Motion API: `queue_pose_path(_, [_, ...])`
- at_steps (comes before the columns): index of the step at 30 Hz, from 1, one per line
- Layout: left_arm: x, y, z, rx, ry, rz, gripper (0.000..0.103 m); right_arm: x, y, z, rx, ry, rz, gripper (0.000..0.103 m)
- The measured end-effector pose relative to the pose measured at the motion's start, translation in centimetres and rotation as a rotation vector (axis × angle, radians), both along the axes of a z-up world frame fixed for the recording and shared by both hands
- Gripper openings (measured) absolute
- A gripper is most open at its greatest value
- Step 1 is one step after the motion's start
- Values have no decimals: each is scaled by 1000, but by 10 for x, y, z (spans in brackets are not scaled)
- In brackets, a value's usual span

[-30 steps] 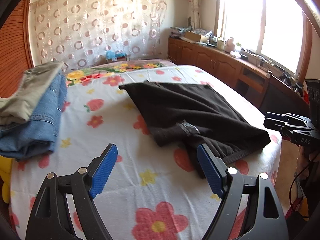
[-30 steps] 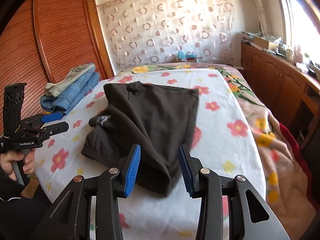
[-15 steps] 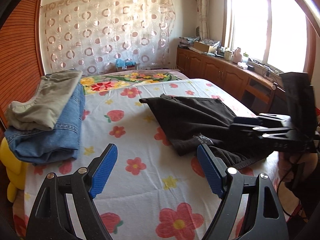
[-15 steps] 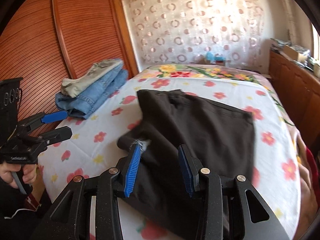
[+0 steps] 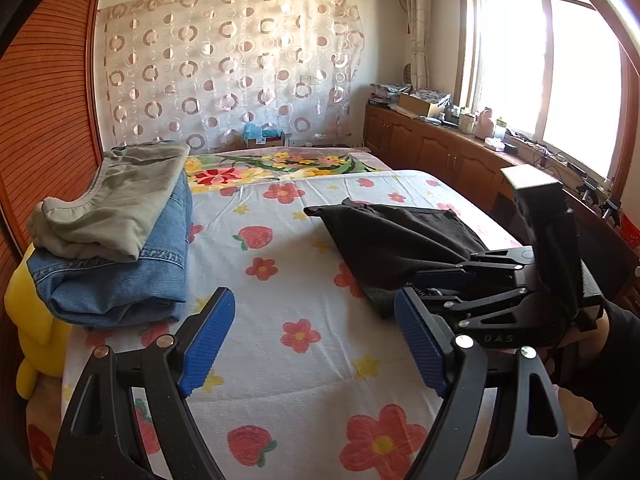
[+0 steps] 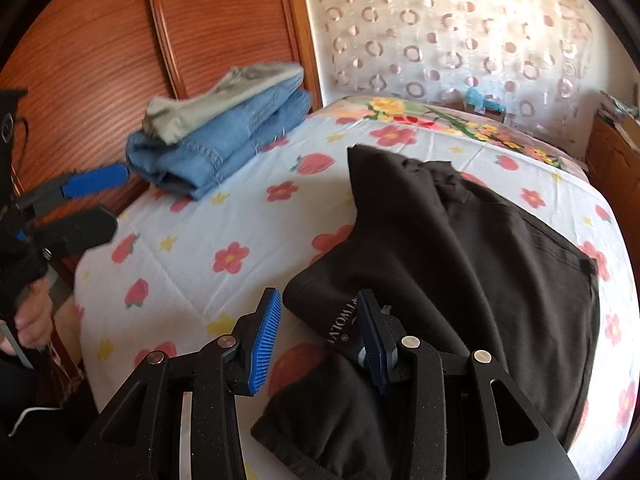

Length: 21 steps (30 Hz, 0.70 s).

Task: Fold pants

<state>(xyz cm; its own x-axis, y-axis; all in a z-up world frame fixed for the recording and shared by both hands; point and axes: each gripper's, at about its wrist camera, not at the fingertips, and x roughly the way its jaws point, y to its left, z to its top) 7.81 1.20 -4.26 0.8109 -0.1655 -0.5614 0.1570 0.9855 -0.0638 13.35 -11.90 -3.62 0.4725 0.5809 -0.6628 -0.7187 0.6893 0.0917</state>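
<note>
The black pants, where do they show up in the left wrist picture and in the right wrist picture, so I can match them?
Left wrist: the black pants lie right of centre on the bed, partly behind the right gripper.
Right wrist: the black pants fill the centre and right, reaching down between the open pads.
Shared landmark: the folded jeans stack, left of the pants in both views.
</note>
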Motion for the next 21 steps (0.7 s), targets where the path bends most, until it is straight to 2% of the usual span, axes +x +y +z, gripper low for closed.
queue_pose_path(12, [11,13,-12,-14,25,7,83,19,29,-12,-102,8,35,41])
queue_pose_path(15, [18,13,-16,-17,38,3,83,20,24,-10,-87,37,59,8])
queue_pose_path(18, [26,9,-18,-16,50,-10,83,28,4,-2,-9,75,51,7])
queue_pose_path(21, [36,2,-19,-11,60,-30,83,32,-16,18,77,63,33,7])
